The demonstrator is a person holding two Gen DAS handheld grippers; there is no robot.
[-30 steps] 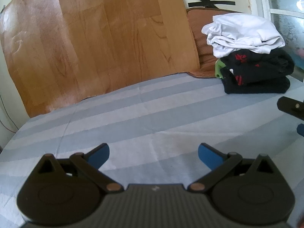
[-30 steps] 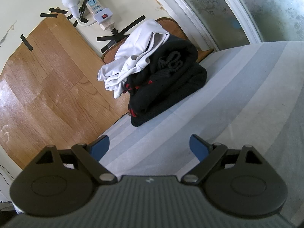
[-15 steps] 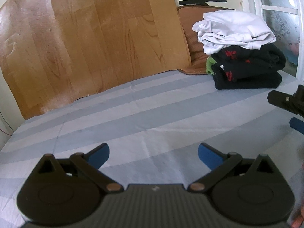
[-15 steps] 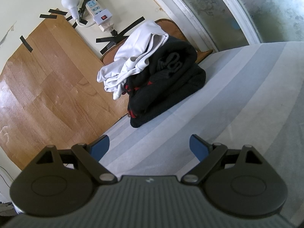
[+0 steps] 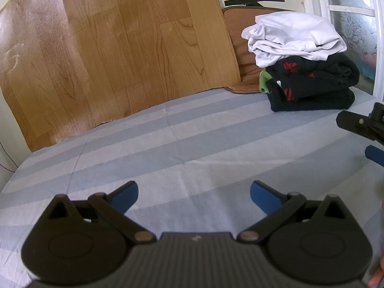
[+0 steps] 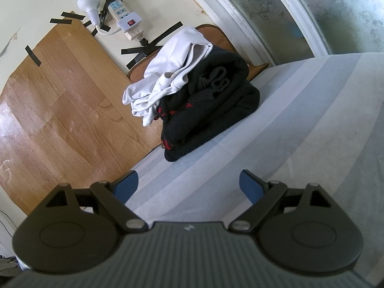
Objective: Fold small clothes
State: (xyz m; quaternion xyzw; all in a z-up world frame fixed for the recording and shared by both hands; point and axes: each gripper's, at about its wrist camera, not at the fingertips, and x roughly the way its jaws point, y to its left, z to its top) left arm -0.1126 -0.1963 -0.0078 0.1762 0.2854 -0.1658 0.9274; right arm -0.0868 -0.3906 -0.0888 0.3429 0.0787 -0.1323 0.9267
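Note:
A stack of folded clothes stands at the far right corner of the striped bed sheet (image 5: 182,144): a white garment (image 5: 292,36) on top of black garments with red marks (image 5: 312,84), and a bit of green cloth (image 5: 263,81) at the left side. In the right wrist view the same white garment (image 6: 172,72) lies over the black pile (image 6: 211,110). My left gripper (image 5: 194,195) hovers open over bare sheet with nothing between its blue pads. My right gripper (image 6: 189,186) is open and empty too, a short way before the pile; its fingers (image 5: 360,124) enter the left wrist view at the right edge.
A wood-pattern panel (image 5: 115,48) leans on the wall behind the bed. A brown mat (image 5: 240,48) stands behind the clothes stack. A taped power strip (image 6: 122,16) and a bulb (image 6: 87,2) hang on the wall. A frosted window (image 6: 300,12) lies to the right.
The left gripper's view has shifted, so the stack sits a little lower and more to the left. The right gripper has hardly moved. Both grippers stay open.

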